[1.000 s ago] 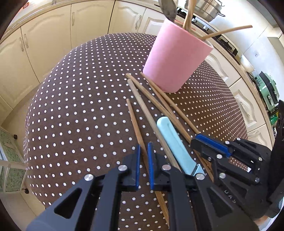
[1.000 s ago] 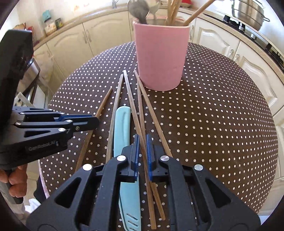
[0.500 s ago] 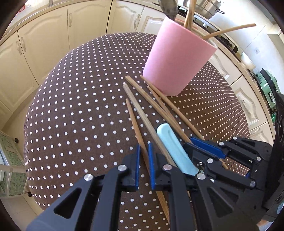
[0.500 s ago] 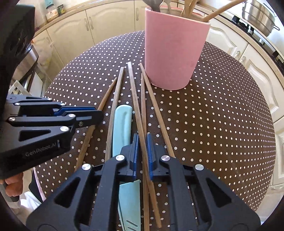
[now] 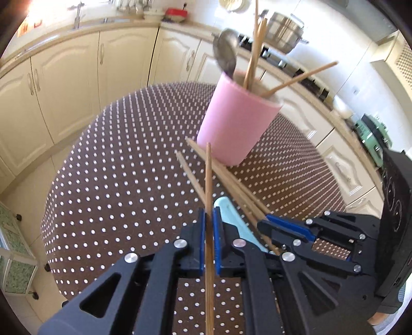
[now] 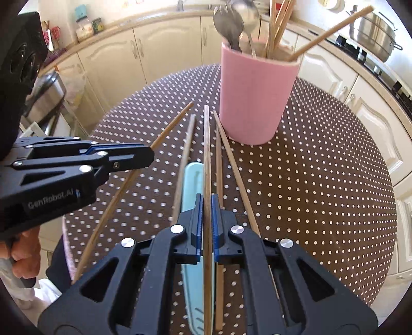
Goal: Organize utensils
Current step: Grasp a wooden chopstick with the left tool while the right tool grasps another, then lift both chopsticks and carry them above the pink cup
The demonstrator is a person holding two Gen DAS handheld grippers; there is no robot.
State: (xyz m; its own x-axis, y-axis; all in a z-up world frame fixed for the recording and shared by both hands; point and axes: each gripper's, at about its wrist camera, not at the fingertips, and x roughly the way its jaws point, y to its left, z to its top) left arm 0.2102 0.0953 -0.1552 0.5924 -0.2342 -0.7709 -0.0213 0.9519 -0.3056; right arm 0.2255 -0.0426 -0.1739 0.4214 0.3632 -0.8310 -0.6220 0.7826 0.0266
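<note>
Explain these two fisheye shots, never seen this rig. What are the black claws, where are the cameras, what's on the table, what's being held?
No robot here: a person carries a two-finger gripper in each hand, each with a fisheye camera looking along its fingers.

The left wrist view shows the left gripper shut on one wooden chopstick, with the right gripper beside it. The right wrist view shows the right gripper shut on another chopstick, with the left gripper and the person's hand.

On the brown polka-dot tablecloth lie more loose chopsticks and a light-blue knife. A pink utensil holder already holds spoons and chopsticks.
</note>
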